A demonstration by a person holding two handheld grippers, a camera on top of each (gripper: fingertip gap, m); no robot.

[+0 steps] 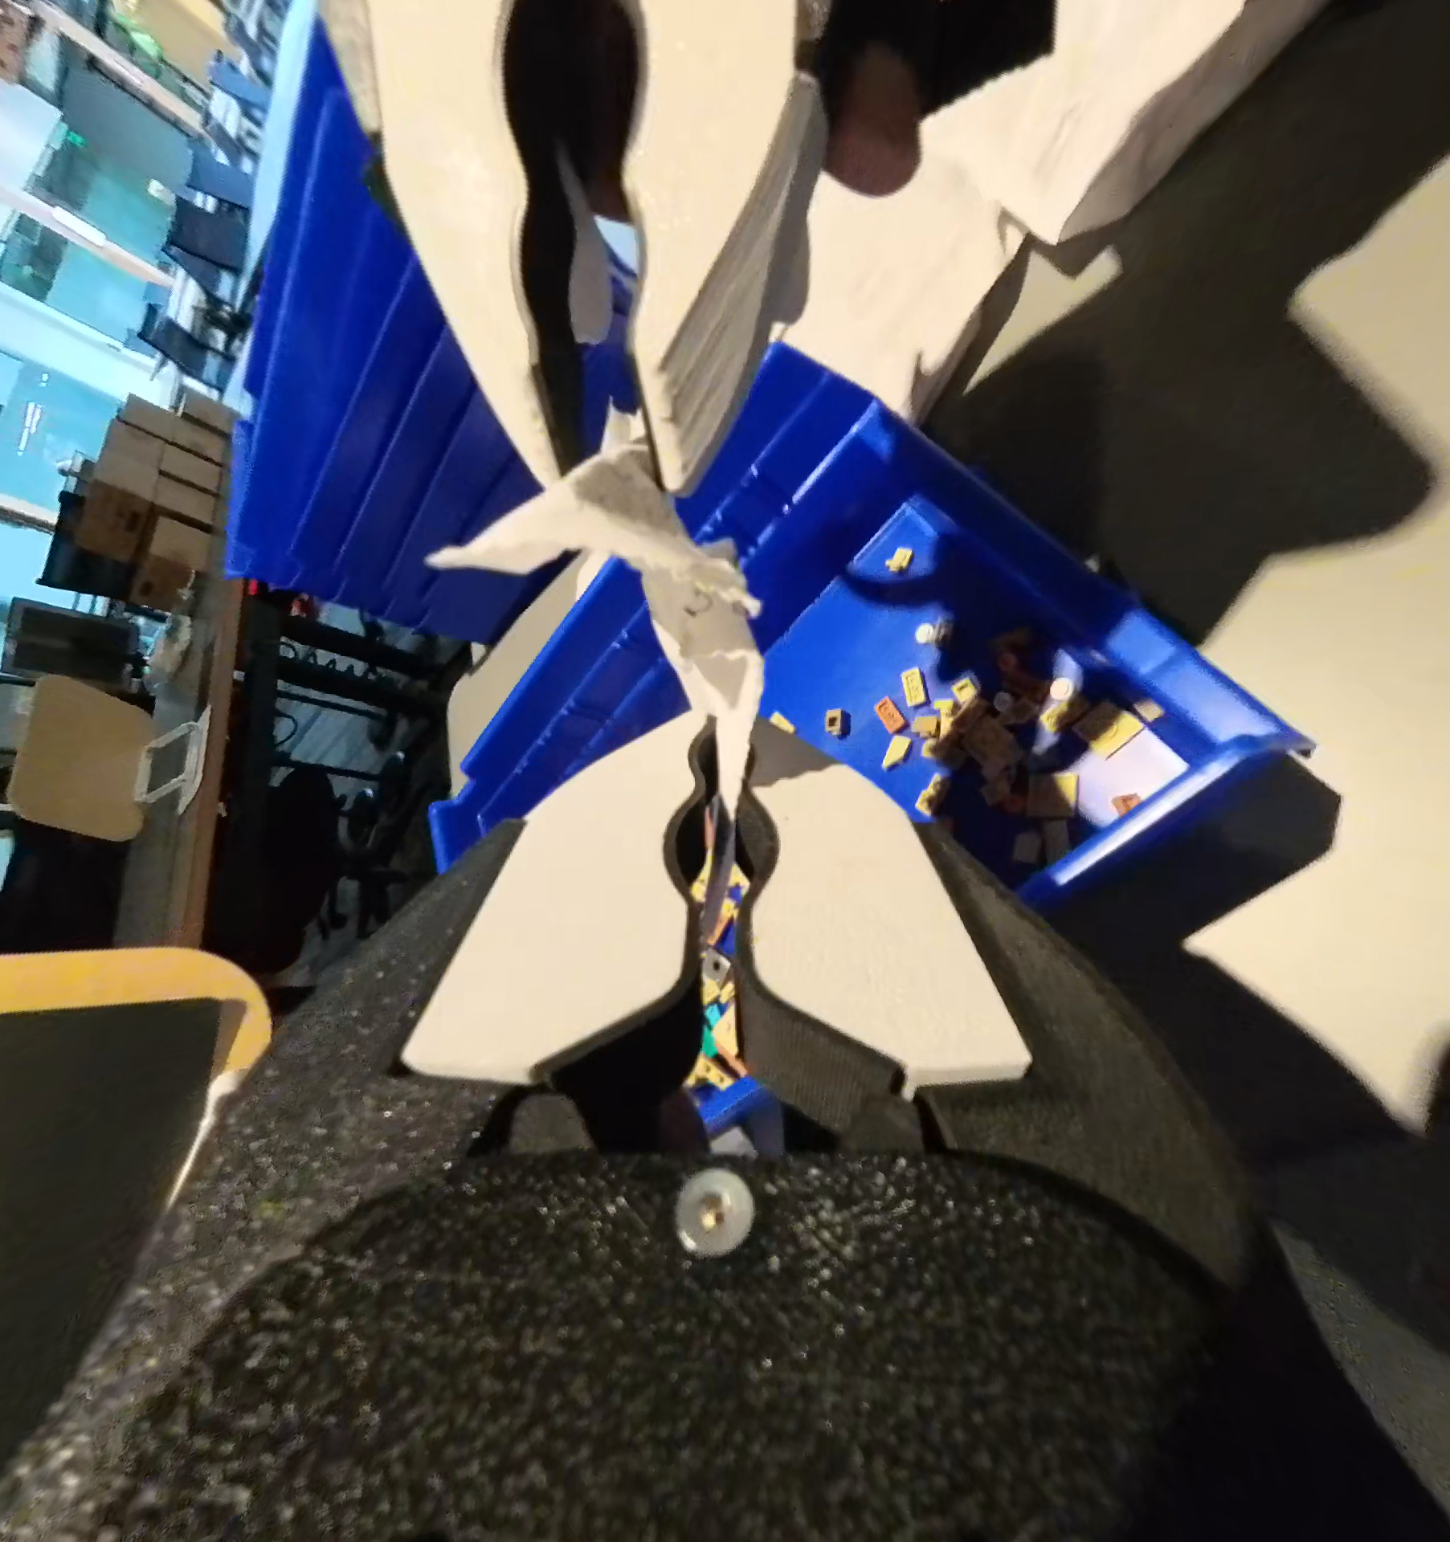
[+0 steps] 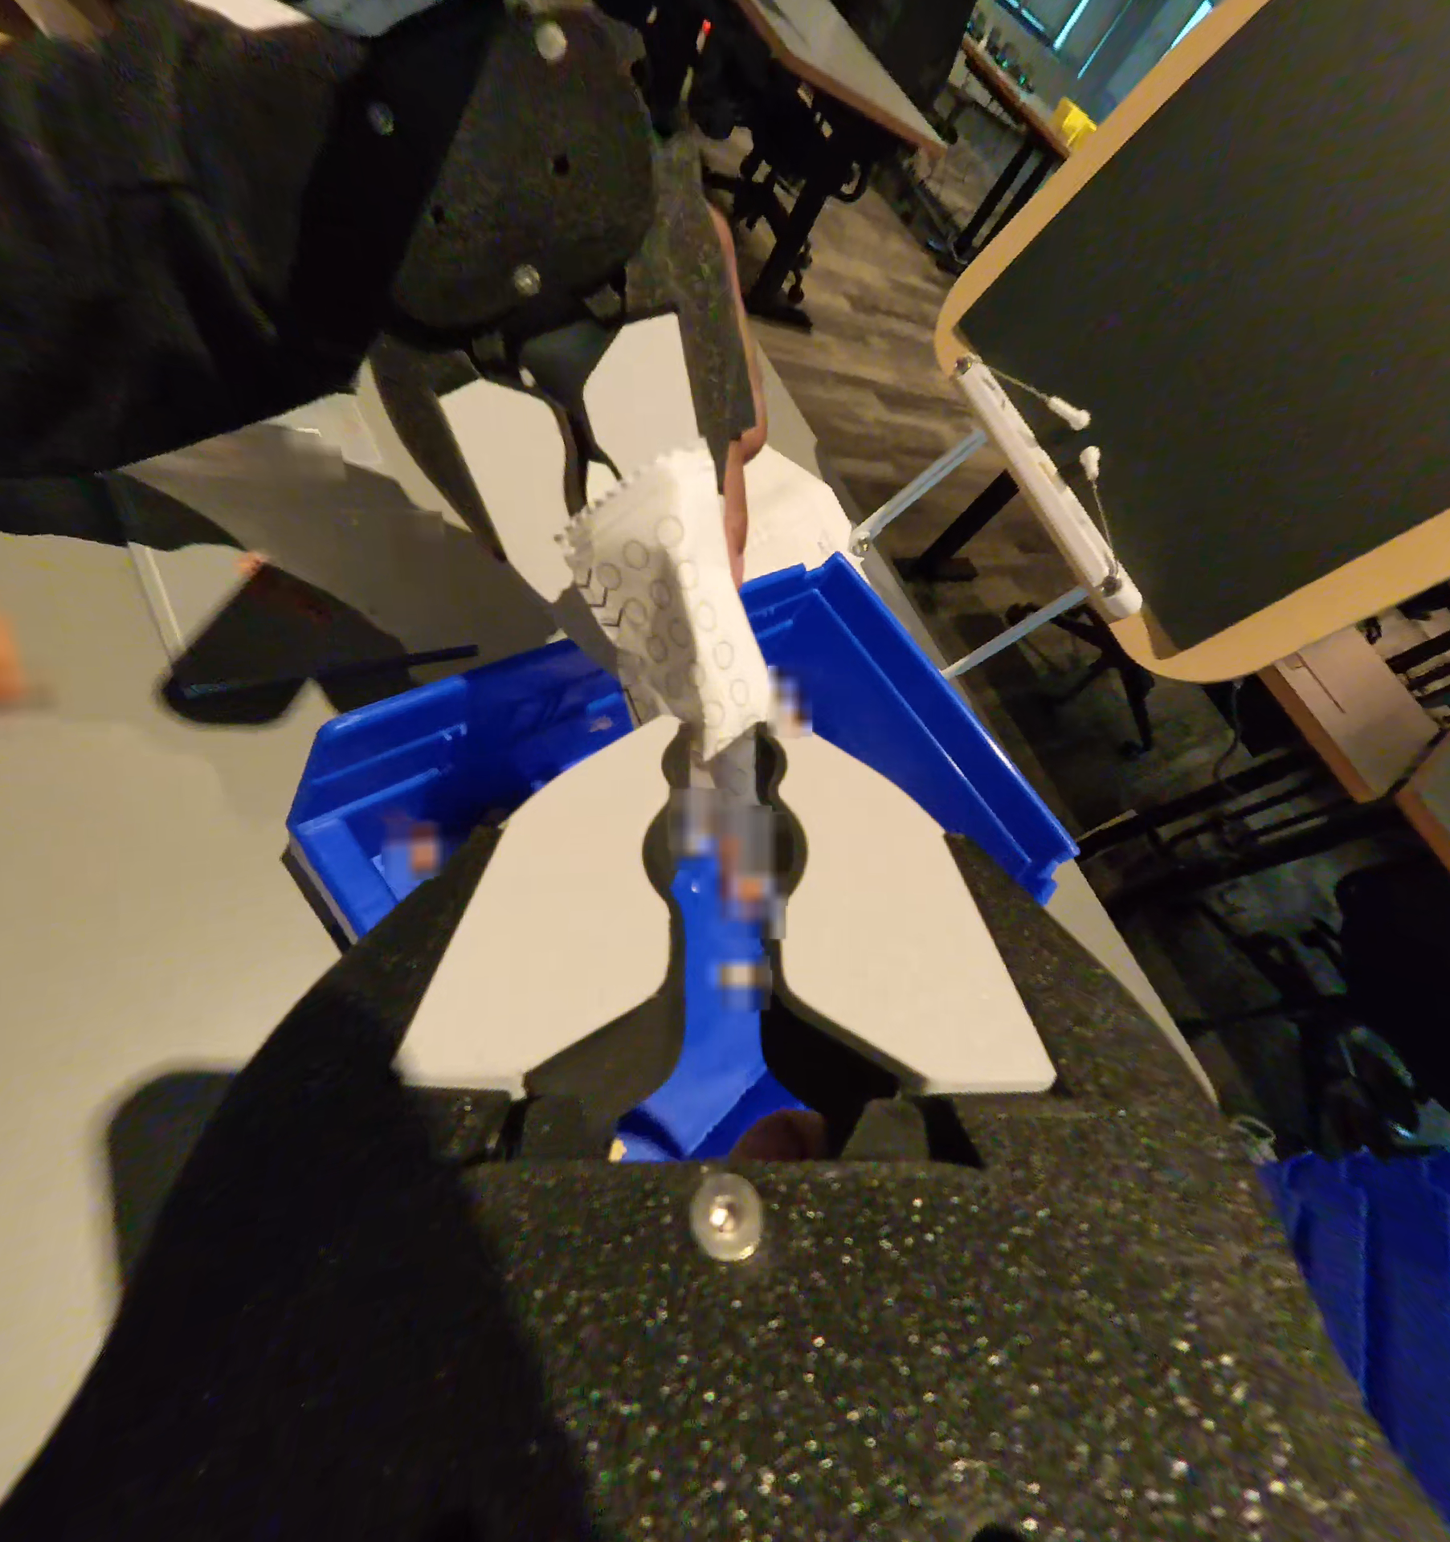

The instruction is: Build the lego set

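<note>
A small white paper bag (image 1: 621, 517) hangs in the air, crumpled and stretched between both grippers. My left gripper (image 1: 725, 751) is shut on its near end. My right gripper (image 1: 621, 451) comes in from above and is shut on the far end. In the right wrist view, my right gripper (image 2: 721, 743) pinches the bag (image 2: 671, 601), which is printed with circles, and the left gripper (image 2: 638, 501) holds its other end. Below the bag stands a blue bin (image 1: 1205, 692) holding several loose lego pieces (image 1: 988, 734), mostly tan, yellow and orange. The bin also shows in the right wrist view (image 2: 913, 709).
A second blue bin (image 1: 346, 375) stands beside the first on the white table (image 1: 1372, 751); it also shows in the right wrist view (image 2: 1389, 1335). A dark board with a wooden edge (image 2: 1247, 334) stands past the table edge. A black sleeve (image 2: 120, 250) reaches in from the left. Left tips to right tips: about 5 cm.
</note>
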